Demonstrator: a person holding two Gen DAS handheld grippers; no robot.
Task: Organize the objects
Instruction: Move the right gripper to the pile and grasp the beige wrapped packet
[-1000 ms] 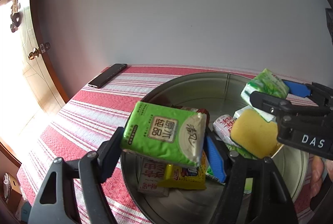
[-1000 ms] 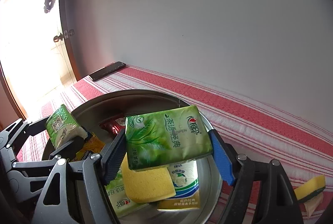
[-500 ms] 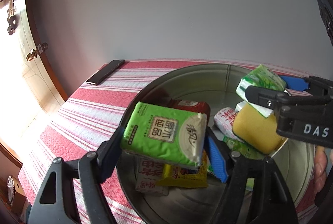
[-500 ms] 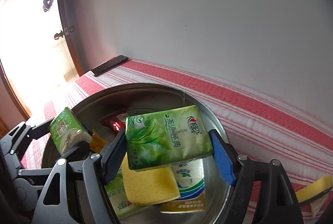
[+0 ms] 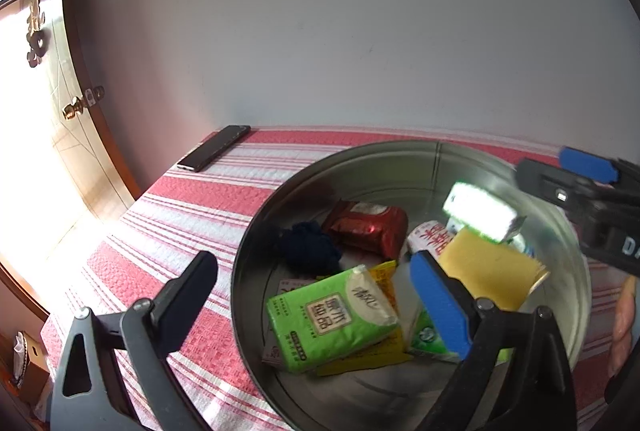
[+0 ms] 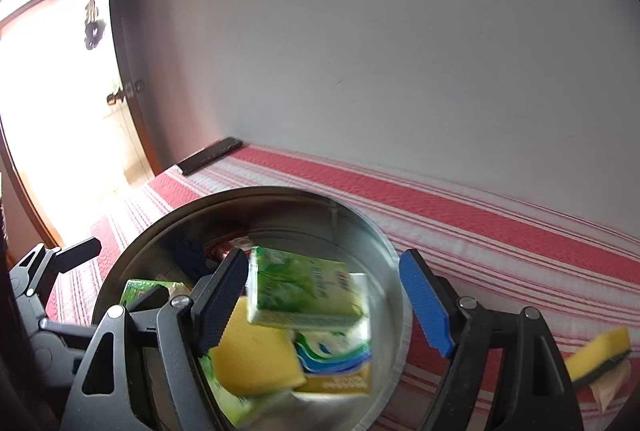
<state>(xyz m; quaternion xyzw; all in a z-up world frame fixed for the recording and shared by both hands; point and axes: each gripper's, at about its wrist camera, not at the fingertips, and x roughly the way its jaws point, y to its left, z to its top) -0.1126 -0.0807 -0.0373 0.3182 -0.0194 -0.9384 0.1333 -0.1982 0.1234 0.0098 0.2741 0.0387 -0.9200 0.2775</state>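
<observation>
Steel basin (image 5: 400, 159) crowded, both claws spread, striped cloth (image 5: 192, 215) bare leftward

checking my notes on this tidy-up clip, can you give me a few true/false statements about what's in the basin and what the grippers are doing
1. The left gripper clamps the bright green tissue pack. False: its jaws have just been opening and stand wide, and the pack lies in the metal basin.
2. A dark phone lies on the striped cloth, outside the basin. True.
3. The right gripper stands open, with the leaf-print tissue pack loose between its fingers. True.
4. The basin holds only tissue packs. False: a yellow sponge and a red packet are in it too.
5. Another sponge lies outside the basin. True.
</observation>
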